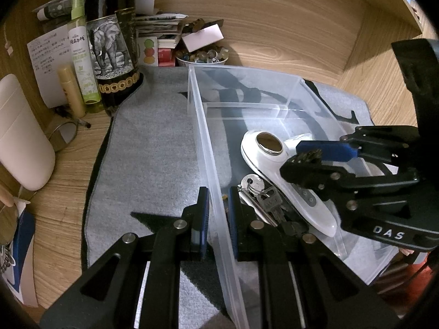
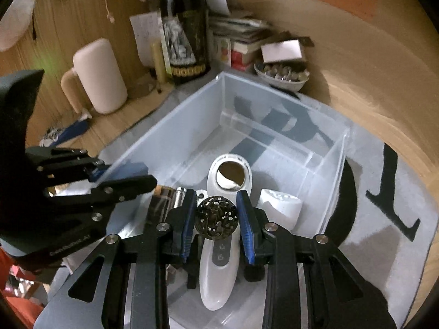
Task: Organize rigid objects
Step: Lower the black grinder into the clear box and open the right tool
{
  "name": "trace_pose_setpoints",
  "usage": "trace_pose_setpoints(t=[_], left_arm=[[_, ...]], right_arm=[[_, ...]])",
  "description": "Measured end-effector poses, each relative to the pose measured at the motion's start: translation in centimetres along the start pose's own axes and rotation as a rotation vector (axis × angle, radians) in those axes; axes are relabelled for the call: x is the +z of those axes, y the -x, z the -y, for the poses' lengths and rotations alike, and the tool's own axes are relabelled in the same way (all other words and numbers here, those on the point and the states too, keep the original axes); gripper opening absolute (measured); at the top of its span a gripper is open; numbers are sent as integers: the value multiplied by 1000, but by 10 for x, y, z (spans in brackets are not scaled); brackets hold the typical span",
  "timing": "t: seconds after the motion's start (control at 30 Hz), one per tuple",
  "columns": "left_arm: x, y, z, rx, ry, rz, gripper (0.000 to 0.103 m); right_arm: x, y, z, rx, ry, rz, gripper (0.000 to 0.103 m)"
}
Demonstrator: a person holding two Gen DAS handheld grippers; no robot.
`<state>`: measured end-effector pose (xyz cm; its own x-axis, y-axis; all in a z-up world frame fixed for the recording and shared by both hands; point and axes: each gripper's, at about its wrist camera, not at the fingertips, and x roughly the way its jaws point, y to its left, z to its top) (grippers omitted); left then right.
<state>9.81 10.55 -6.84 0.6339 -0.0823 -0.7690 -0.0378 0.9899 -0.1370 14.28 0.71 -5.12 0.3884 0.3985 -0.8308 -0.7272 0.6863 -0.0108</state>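
Clear plastic bin on grey mat, worktop. Left tool: closed on bin's near wall. Right tool: clamped on perforated metal ball, held over white handheld massager in bin. Keys beside massager.

"DAS" on right hand-held gripper
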Motion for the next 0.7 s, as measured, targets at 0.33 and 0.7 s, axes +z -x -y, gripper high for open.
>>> trace_pose_setpoints(t=[0.33, 0.7], left_arm=[[-1, 0, 0, 1, 0, 0, 13], [3, -1, -2, -15, 8, -27, 13]], right_arm=[[2, 8, 2, -24, -4, 30, 38], [-8, 39, 3, -103, -10, 122, 55]])
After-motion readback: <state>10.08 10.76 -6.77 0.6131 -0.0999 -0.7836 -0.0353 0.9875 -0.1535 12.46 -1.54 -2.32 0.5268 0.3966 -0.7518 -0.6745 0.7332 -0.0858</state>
